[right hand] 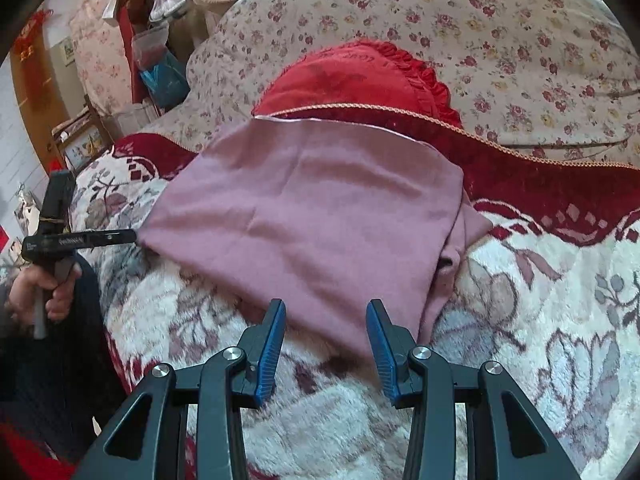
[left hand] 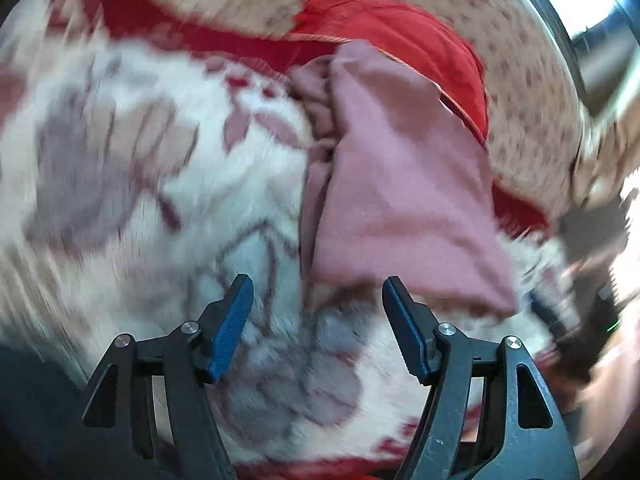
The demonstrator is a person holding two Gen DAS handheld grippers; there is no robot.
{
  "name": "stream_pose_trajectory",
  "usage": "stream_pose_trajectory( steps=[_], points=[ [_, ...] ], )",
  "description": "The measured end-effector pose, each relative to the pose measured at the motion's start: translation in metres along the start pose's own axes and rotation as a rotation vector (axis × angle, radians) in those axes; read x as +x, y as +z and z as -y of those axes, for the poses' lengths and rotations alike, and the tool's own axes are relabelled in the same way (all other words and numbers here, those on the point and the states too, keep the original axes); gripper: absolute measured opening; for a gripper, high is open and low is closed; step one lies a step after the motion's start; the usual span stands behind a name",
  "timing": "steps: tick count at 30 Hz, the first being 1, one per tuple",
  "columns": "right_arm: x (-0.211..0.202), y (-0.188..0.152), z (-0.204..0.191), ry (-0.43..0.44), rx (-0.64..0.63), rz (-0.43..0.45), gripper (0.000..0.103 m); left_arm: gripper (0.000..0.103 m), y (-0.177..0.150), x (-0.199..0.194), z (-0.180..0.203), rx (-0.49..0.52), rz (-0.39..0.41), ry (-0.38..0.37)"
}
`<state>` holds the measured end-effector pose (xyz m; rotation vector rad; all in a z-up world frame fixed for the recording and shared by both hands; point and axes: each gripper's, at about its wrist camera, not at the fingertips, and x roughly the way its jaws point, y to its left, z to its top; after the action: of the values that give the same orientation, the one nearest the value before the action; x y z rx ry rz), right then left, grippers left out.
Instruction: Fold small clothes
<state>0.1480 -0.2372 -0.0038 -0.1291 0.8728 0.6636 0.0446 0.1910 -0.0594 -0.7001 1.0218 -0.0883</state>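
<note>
**Pink garment lies folded on the bed, both grippers empty**

The dusty-pink soft knit garment [right hand: 308, 216] lies flat on the bed as a rough rectangle, w/ extra layers bunched and sticking out along its right edge in the right wrist view, so I'd judge at least one fold is done. Its far edge laps onto the dark red border of the blanket; its near corner droops toward the right gripper. Probably laid there because the blanket gives a broad, soft surface to smooth cloth on.

Under it: a fluffy white blanket w/ grey-mauve flower pattern [right hand: 540, 320]. Behind it: a red ruffled cushion [right hand: 352, 76], then a cream bedcover w/ small red flowers [right hand: 500, 20].

The right gripper [right hand: 326, 308] has its blue fingers spread apart, nothing between them, poised just short of the near corner. Looks placed to pinch that corner for another fold, or to tidy it.

The left gripper [left hand: 318, 286] is likewise spread and empty, near the garment's edge; that view is motion-blurred, so whether it touches the cloth I can't tell. From the right wrist view it sits at the garment's left edge, hand on the handle.
</note>
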Motion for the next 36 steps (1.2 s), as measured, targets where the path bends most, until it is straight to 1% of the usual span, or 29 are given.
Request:
stream_pose_trajectory(
  steps=[2, 3, 4, 5, 6, 7, 9, 14, 15, 17, 18, 19, 20, 21, 22, 24, 26, 28, 29, 31, 33, 34, 36],
  points=[
    [0.004, 0.002, -0.003, 0.006, -0.009, -0.005, 0.04, 0.067, -0.004, 0.001, -0.005, -0.097, -0.033, -0.106],
    [0.006, 0.003, -0.006, 0.01, -0.016, -0.009, 0.04, 0.068, -0.005, 0.008, -0.006, -0.151, -0.064, -0.171],
    [0.008, 0.003, -0.009, 0.013, -0.022, -0.012, 0.04, 0.07, -0.005, 0.015, -0.006, -0.176, -0.084, -0.213],
    [0.01, 0.004, -0.011, 0.014, -0.027, -0.016, 0.04, 0.07, -0.004, 0.023, -0.007, -0.212, -0.1, -0.221],
    [0.012, 0.004, -0.013, 0.015, -0.034, -0.02, 0.04, 0.073, -0.002, 0.026, -0.008, -0.236, -0.095, -0.219],
    [0.013, 0.004, -0.016, 0.018, -0.043, -0.023, 0.04, 0.078, 0.001, 0.028, -0.01, -0.267, -0.077, -0.243],
    [0.014, 0.004, -0.018, 0.027, -0.046, -0.02, 0.04, 0.078, 0.008, 0.029, -0.012, -0.287, -0.034, -0.272],
    [0.014, 0.006, -0.019, 0.034, -0.037, -0.009, 0.04, 0.078, 0.024, 0.034, -0.021, -0.366, 0.019, -0.364],
    [0.014, 0.006, -0.018, 0.035, -0.033, -0.006, 0.04, 0.078, 0.024, 0.034, -0.021, -0.365, 0.028, -0.379],
    [0.012, 0.008, -0.017, 0.035, -0.028, 0.009, 0.04, 0.072, 0.026, 0.032, -0.022, -0.347, 0.053, -0.389],
    [0.011, 0.009, -0.016, 0.04, -0.022, 0.022, 0.04, 0.06, 0.026, 0.032, -0.021, -0.328, 0.063, -0.378],
    [0.009, 0.011, -0.015, 0.041, -0.013, 0.038, 0.04, 0.042, 0.023, 0.033, -0.021, -0.308, 0.068, -0.364],
    [0.008, 0.014, -0.015, 0.041, -0.003, 0.058, 0.04, 0.032, 0.022, 0.034, -0.019, -0.288, 0.071, -0.342],
    [0.006, 0.017, -0.015, 0.052, 0.01, 0.082, 0.04, 0.018, 0.021, 0.036, -0.017, -0.279, 0.067, -0.323],
    [0.004, 0.023, -0.015, 0.068, 0.03, 0.114, 0.04, 0.012, 0.019, 0.037, -0.016, -0.271, 0.065, -0.303],
    [0.006, 0.045, -0.021, 0.1, 0.096, 0.174, 0.04, 0.009, 0.017, 0.036, -0.009, -0.246, 0.092, -0.259],
    [0.018, 0.07, -0.036, 0.144, 0.131, 0.178, 0.041, 0.008, 0.011, 0.029, 0.001, -0.188, 0.143, -0.239],
    [0.039, 0.098, -0.065, 0.189, 0.101, 0.143, 0.044, 0.008, 0.007, 0.025, 0.014, -0.126, 0.176, -0.246],
    [0.055, 0.115, -0.088, 0.226, 0.054, 0.116, 0.044, 0.008, 0.006, 0.024, 0.021, -0.095, 0.194, -0.265],
    [0.088, 0.143, -0.131, 0.259, -0.057, 0.058, 0.044, 0.008, 0.004, 0.021, 0.033, -0.037, 0.22, -0.282],
    [0.118, 0.164, -0.161, 0.282, -0.108, -0.007, 0.044, 0.008, 0.004, 0.021, 0.04, 0.019, 0.245, -0.29],
    [0.141, 0.179, -0.179, 0.279, -0.133, -0.066, 0.044, 0.008, 0.004, 0.024, 0.039, 0.03, 0.243, -0.298],
    [0.168, 0.196, -0.198, 0.241, -0.167, -0.123, 0.044, 0.008, 0.003, 0.031, 0.036, 0.027, 0.22, -0.318]
  ],
)
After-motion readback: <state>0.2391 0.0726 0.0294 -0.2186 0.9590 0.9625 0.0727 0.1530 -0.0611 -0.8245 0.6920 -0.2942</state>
